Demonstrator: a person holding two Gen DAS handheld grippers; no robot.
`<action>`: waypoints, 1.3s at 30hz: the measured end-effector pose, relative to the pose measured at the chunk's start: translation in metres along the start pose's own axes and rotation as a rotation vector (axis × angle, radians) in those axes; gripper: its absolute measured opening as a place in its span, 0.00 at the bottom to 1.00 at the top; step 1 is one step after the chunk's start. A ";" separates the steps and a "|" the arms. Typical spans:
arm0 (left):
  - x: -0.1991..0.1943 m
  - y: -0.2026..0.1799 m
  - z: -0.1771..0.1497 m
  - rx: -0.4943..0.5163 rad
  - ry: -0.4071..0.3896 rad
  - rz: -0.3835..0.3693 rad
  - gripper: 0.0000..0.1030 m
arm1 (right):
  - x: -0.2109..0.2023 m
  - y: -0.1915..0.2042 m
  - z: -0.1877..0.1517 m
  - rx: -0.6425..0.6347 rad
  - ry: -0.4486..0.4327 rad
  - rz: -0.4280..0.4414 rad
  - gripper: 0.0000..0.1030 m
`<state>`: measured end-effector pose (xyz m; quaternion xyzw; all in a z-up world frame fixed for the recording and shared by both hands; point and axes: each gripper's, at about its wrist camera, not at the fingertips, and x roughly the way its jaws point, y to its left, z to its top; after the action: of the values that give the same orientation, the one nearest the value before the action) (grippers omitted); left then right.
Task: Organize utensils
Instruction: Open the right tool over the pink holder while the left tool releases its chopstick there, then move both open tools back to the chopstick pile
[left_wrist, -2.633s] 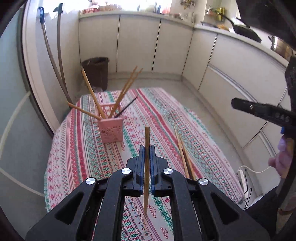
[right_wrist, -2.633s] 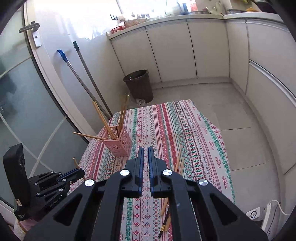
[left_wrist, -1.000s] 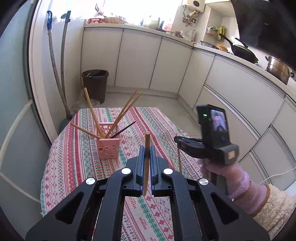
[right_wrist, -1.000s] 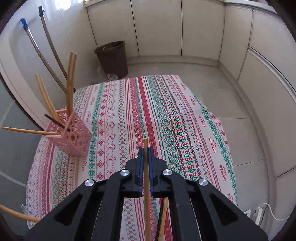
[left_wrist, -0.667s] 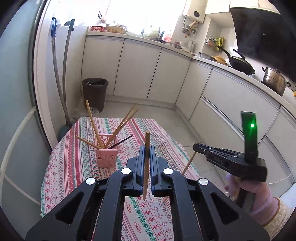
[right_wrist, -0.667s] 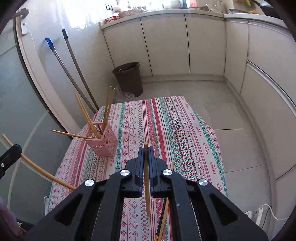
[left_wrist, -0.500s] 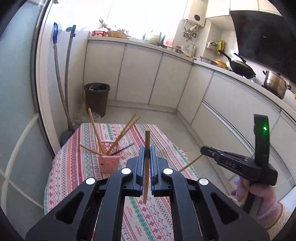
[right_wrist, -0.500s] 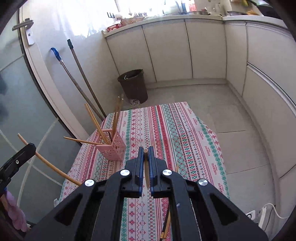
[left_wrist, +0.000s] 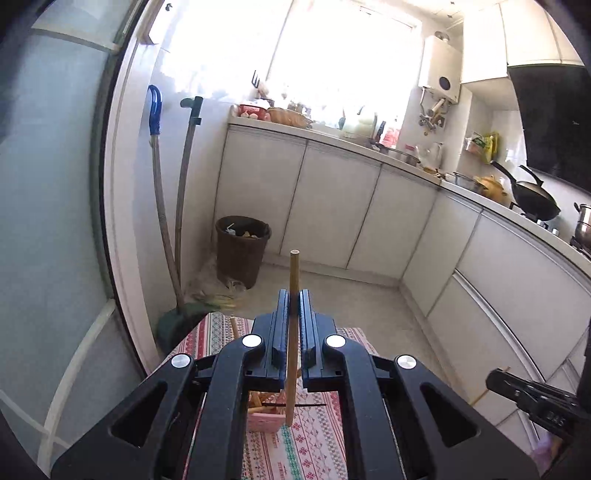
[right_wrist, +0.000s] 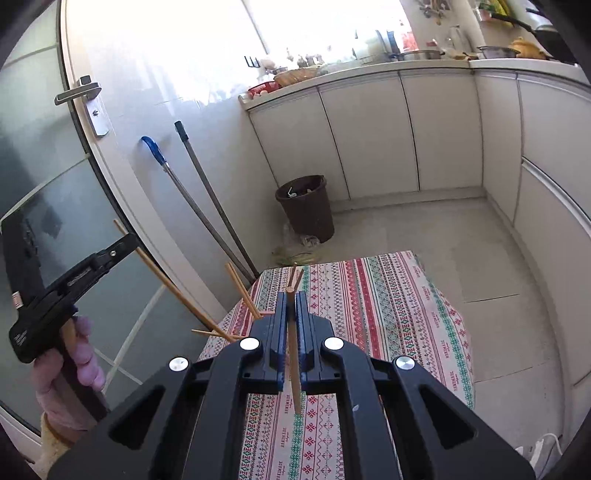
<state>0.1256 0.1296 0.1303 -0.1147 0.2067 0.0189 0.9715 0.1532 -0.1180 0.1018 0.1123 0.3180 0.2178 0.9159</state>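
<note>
Room: kitchen corner, white cabinets running round, a dark bin (right_wrist: 306, 206) on the floor at 12 o'clock beyond the surface (right_wrist: 388, 295) with its striped red-and-green cloth.

Change: both cameras have swung upward over the last second! The cloth filled the views a moment ago; now the left view is mostly window and cabinets. Both sticks are lifted clear of the cloth.

Left hand-held gripper (left_wrist: 294, 306): jaws pinched tight on one chopstick (left_wrist: 293, 332), standing near upright, top end poking out at 12 o'clock, lower end hanging just above the pink holder (left_wrist: 264, 421) at 6 o'clock.

Right hand-held gripper (right_wrist: 291, 302): also clamped on one wooden chopstick (right_wrist: 294, 369), running straight through the jaws, lower end over the cloth.

Holder: mostly hidden behind the left gripper body; from the right view only its sticks show, fanning out at 10 o'clock.

Meaning: looks like two pickups done, one per hand, and the drop into the holder is next; the left one seems closest.

Count, held: two chopsticks, one in each gripper.

Count, in holder: around five wooden ones plus one thin dark one; exact number hard to tell, they overlap.

Count, other: one holder, one bin, two long-handled tools (right_wrist: 207, 206) leaning at the wall.
</note>
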 end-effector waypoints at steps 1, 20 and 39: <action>0.010 0.002 -0.002 -0.006 -0.010 0.018 0.05 | 0.002 0.002 0.002 -0.002 0.003 0.006 0.05; -0.024 0.089 -0.018 -0.273 0.009 0.077 0.32 | 0.023 0.061 0.059 -0.025 -0.068 0.026 0.05; -0.011 0.095 -0.009 -0.267 0.026 0.062 0.34 | 0.144 0.054 0.060 0.062 -0.064 -0.015 0.26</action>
<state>0.1043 0.2201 0.1066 -0.2367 0.2181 0.0747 0.9438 0.2754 -0.0070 0.0898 0.1451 0.2958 0.1972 0.9233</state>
